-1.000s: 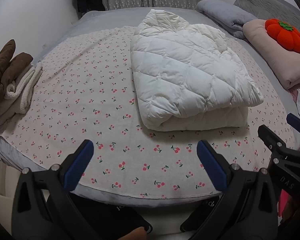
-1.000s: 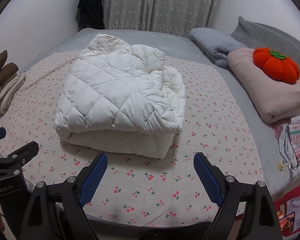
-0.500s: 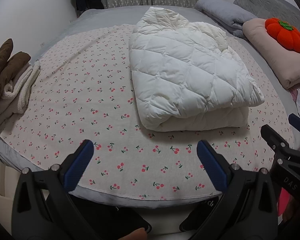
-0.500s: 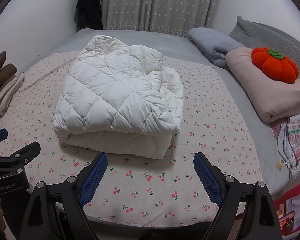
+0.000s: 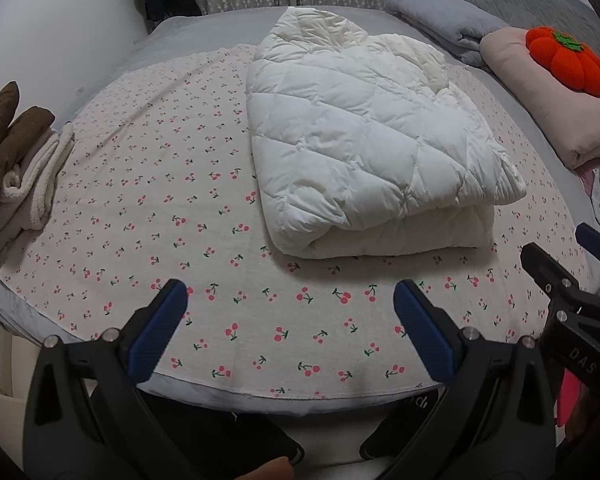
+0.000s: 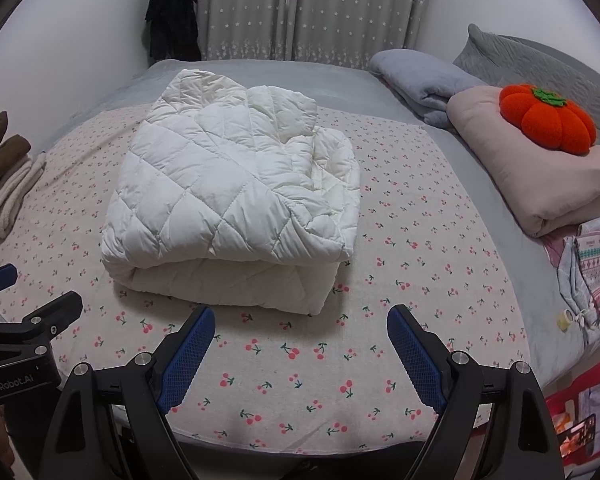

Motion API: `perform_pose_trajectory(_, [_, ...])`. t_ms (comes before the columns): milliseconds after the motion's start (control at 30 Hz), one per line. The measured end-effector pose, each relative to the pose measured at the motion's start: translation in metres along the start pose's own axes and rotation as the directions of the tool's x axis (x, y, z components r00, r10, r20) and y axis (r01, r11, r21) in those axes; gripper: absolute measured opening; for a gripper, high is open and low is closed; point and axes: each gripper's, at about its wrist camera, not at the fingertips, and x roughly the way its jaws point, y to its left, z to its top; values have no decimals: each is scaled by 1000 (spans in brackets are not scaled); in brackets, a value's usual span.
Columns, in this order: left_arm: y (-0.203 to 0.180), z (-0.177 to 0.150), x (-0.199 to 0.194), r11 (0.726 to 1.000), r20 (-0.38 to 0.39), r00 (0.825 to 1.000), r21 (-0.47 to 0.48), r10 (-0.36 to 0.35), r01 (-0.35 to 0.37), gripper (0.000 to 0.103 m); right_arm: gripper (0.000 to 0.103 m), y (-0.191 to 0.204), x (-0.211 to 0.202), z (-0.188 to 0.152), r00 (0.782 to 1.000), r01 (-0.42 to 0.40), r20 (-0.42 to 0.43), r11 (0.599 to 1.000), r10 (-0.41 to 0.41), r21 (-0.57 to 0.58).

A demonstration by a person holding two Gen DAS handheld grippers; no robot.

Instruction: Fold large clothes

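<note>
White quilted puffer jacket [image 5: 372, 148] [image 6: 236, 208], folded into a thick rectangular bundle, is lying on the cherry-printed cream sheet [image 5: 148, 216] [image 6: 412, 280] covering the grey bed [image 6: 268, 76]; left gripper [image 5: 290, 308] is hovering over the sheet's near edge, jaws apart and holding nothing; right gripper [image 6: 300, 332] is hovering just before the bundle's folded edge, jaws likewise apart and empty; orange plush pumpkin [image 6: 548, 118] is resting on a folded pink blanket [image 6: 540, 184]; brown and cream folded garments [image 5: 16, 168] are lying at the left edge.
</note>
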Motion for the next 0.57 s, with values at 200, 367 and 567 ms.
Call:
perform_pose_trajectory(200, [0,0,4,1000,-10,1000,-2,-6,6,102,90,3,5,1,1000,-4,-7,1000,4,-7])
perform_pose_trajectory(367, [4,0,10,1000,-21,1000,-7,-8,8,102,90,9,11,2,1000,-16,-18,1000,16,-16])
perform_pose_trajectory(567, [11,2,18,1000,-37,999,-21,-14,14,102,90,13,19,4,999,-24,-30,1000,23,-18])
